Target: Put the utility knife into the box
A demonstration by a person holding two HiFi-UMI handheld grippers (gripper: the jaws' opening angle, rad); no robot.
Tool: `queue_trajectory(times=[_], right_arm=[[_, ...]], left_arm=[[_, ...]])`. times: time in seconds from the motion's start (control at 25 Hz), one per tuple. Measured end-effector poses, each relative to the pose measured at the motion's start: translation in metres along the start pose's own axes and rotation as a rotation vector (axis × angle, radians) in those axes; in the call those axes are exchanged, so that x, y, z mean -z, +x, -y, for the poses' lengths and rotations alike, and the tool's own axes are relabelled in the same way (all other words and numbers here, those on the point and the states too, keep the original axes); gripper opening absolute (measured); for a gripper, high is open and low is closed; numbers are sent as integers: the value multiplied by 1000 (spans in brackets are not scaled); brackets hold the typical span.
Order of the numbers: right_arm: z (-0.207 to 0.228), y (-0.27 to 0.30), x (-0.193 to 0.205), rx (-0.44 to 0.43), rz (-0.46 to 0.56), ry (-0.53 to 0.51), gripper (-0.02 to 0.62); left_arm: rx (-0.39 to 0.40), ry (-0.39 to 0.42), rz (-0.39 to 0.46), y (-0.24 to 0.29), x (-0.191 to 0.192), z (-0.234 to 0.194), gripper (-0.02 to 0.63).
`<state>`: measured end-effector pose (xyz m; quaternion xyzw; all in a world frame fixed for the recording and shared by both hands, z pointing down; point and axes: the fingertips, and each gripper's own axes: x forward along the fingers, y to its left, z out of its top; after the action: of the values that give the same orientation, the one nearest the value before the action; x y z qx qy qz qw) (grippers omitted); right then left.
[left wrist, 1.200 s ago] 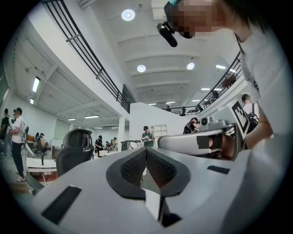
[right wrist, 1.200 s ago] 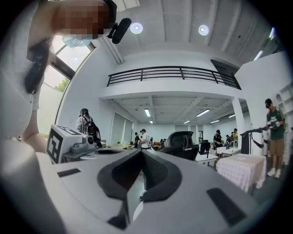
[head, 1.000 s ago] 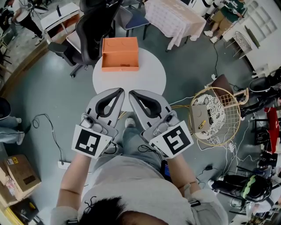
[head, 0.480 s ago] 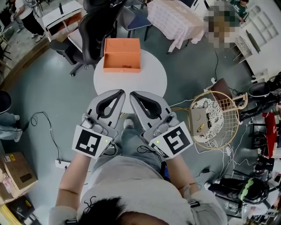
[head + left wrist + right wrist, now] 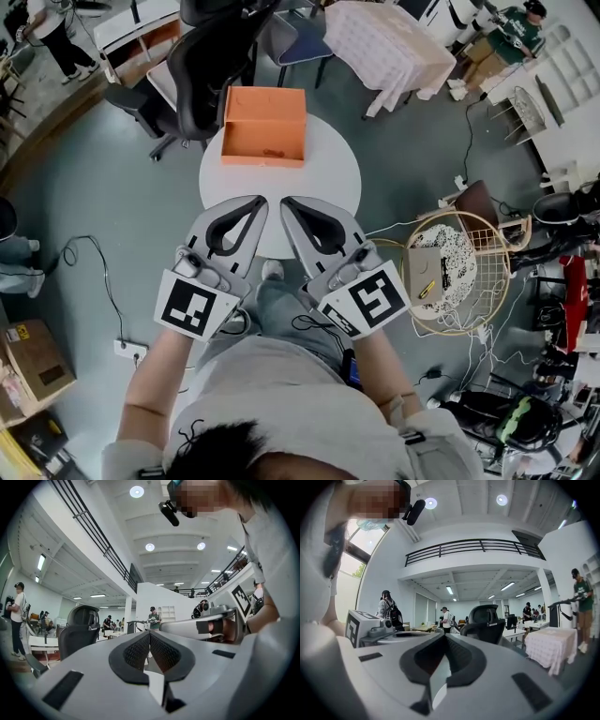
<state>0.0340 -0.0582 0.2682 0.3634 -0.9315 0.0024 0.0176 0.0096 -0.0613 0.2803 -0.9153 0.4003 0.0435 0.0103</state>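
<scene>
An open orange box point(image 5: 264, 127) stands at the far side of a round white table point(image 5: 323, 183), its lid folded back. A small dark elongated thing point(image 5: 275, 153) lies in its tray, too small to tell as the utility knife. My left gripper point(image 5: 260, 201) and right gripper point(image 5: 287, 202) hover side by side over the table's near edge, close to my body. Both are shut with nothing between the jaws. The closed tips show in the left gripper view point(image 5: 149, 633) and the right gripper view point(image 5: 444, 634); neither view shows the box.
A black office chair point(image 5: 211, 66) stands just behind the table. A cloth-covered table point(image 5: 384, 37) is at the back. A round wire rack point(image 5: 459, 258) with small items sits on the floor at right. Cables and a power strip point(image 5: 131, 349) lie at left.
Only my head view has shifted a little; the box sits slightly further right in the picture. Both grippers hold the same shut pose.
</scene>
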Motion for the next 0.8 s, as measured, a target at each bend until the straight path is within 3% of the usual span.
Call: queue_trajectory(times=[0.44, 0.64, 0.8], right_arm=[[76, 44, 33, -25, -91, 16, 8], [127, 73, 76, -49, -231, -1, 8], [165, 104, 122, -121, -390, -36, 8]], left_arm=[[-86, -16, -22, 42, 12, -36, 11], [-172, -11, -39, 54, 18, -54, 11], [-248, 7, -64, 64, 24, -65, 11]])
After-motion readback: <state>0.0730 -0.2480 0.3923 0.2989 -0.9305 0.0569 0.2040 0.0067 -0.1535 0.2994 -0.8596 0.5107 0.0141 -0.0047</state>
